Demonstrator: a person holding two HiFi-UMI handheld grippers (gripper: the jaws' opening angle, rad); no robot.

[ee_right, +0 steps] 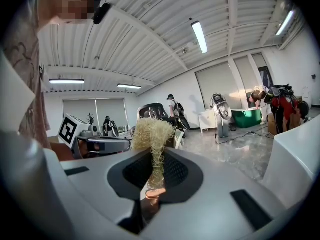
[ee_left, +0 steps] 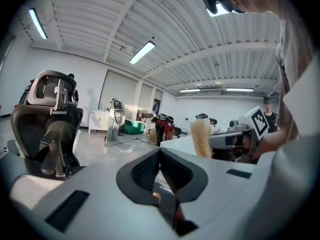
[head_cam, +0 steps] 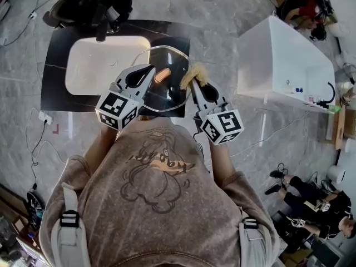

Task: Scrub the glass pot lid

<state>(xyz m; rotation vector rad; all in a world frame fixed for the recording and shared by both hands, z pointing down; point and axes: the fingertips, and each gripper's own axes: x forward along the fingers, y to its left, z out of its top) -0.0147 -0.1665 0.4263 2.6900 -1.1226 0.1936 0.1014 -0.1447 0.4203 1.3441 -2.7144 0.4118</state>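
- At the left, a white sink (head_cam: 100, 65) sits in a black bench (head_cam: 58, 65). No water or suds show in it.
- The left gripper (head_cam: 151, 69) has its jaws pressed together on the rim of the glass pot lid (head_cam: 167, 96). It holds the lid up over the bench, just right of the sink, with the knob (head_cam: 162, 75) facing upward.
- At the lid's right edge is a straw-coloured scrubber (head_cam: 196, 72), either touching it or just beside it. The pictures do not settle which.
- The right gripper (head_cam: 192, 83) pinches the scrubber (ee_right: 150, 134) between its jaws.
- Both tools are in hand and brought together, so the set-up looks done. The glass shows no foam or streaks, and most of the scrubbing probably lies ahead.
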